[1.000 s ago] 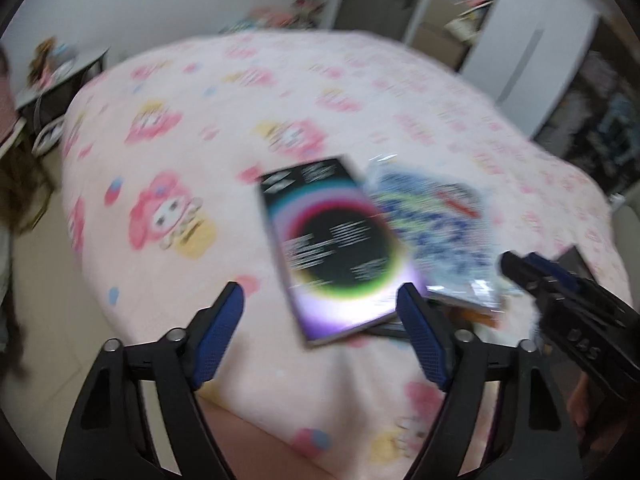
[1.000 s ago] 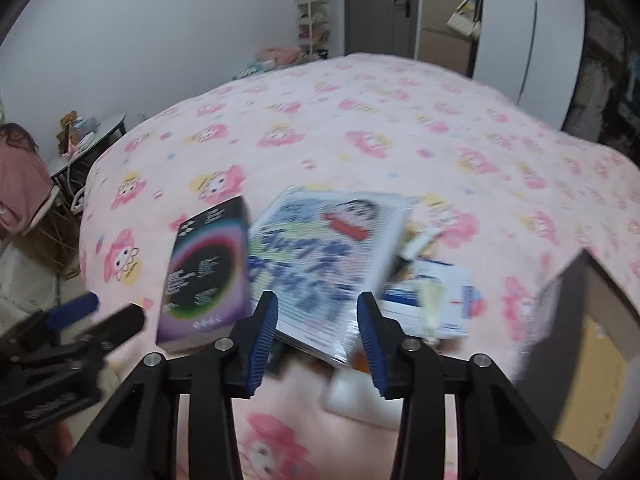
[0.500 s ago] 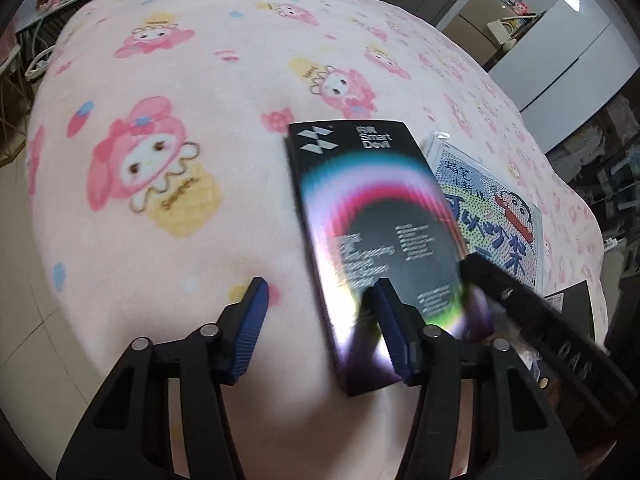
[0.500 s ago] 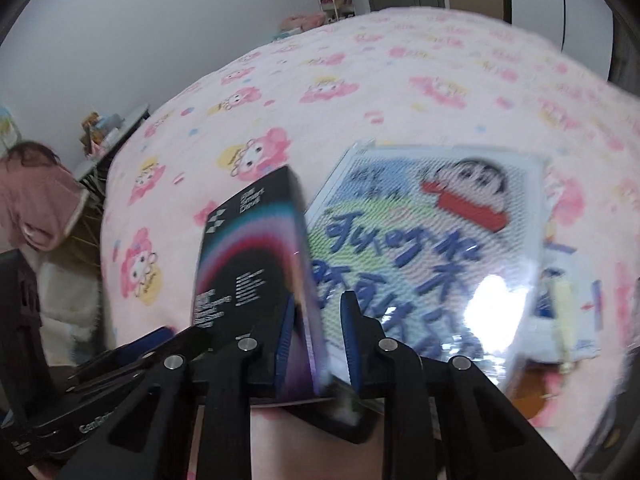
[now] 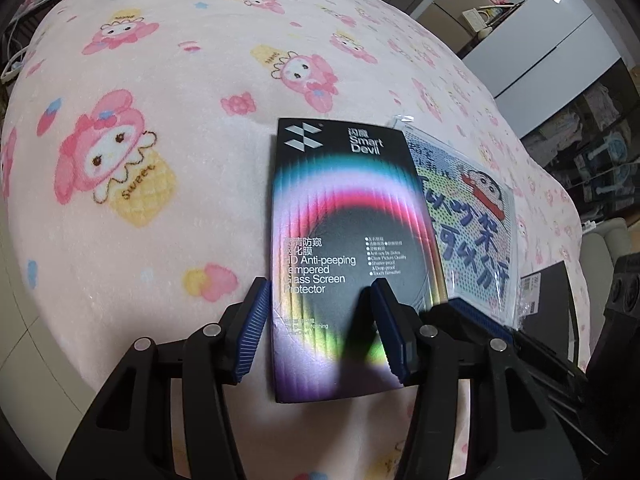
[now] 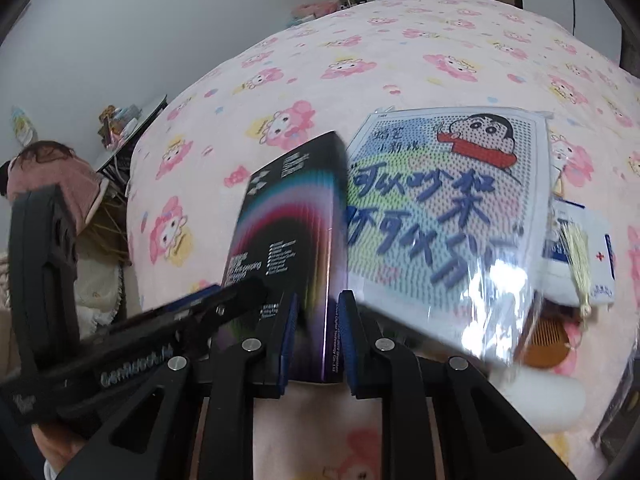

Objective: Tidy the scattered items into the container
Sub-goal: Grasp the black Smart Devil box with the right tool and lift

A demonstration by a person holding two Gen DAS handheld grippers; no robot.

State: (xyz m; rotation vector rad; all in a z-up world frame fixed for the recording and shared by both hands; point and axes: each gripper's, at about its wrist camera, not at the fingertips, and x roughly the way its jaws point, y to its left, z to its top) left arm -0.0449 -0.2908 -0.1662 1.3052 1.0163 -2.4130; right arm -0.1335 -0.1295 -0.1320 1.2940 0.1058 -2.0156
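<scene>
A black screen protector box (image 5: 344, 240) with a rainbow ring lies on the pink bed. My left gripper (image 5: 320, 328) is open, its fingers either side of the box's near end, the right finger over the box face. My right gripper (image 6: 316, 336) is shut on the box's right edge (image 6: 332, 280). The box also shows in the right wrist view (image 6: 288, 224). A cartoon bead kit in a clear bag (image 6: 444, 208) lies just right of the box.
A white first-aid pouch with a gold tassel (image 6: 576, 260) and an orange comb (image 6: 548, 344) lie at the kit's right. A dark container corner (image 5: 548, 304) shows at the right. The bed edge and floor are at the left (image 5: 12, 280).
Both grippers moved in closer to the box. The left jaws narrowed around its near end. The right gripper closed onto the box's right edge.
</scene>
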